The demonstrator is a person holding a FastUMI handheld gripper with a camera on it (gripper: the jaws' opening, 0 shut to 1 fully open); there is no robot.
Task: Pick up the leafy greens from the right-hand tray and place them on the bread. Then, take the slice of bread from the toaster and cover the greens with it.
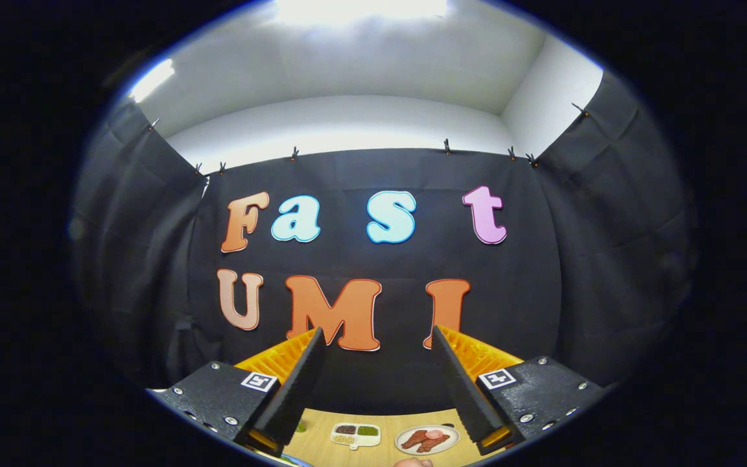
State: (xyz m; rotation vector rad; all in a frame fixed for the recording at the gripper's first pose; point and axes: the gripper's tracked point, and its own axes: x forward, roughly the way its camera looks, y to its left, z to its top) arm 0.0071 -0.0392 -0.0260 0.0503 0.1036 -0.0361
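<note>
1. The tool (373,363) is held up high and level, released, its two dark fingers (299,383) spread wide apart with nothing between them
2. Orange ribbed backing sits behind each finger, and a small square black-and-white marker (259,381) is fixed on each grey finger block
3. The leafy greens, the bread and the toaster cannot be made out here; the tabletop (315,438) is a thin pale wooden strip seen low between the fingers
4. On that tabletop, taking the white plate (426,439) as landmark: it lies between the fingers, nearer the right finger, and carries reddish-brown pieces of what looks like meat
5. Just left of the plate, apart from it, is a small white divided tray (355,435) with dark brown, green and yellowish fillings in separate compartments
6. A small green thing (299,426) shows well left of the plate, right beside the left finger; too small to identify
7. Beyond the plate hangs the booth's black cloth wall (542,272), clipped along its top edge, with white wall and a bright ceiling light (360,10) above
</note>
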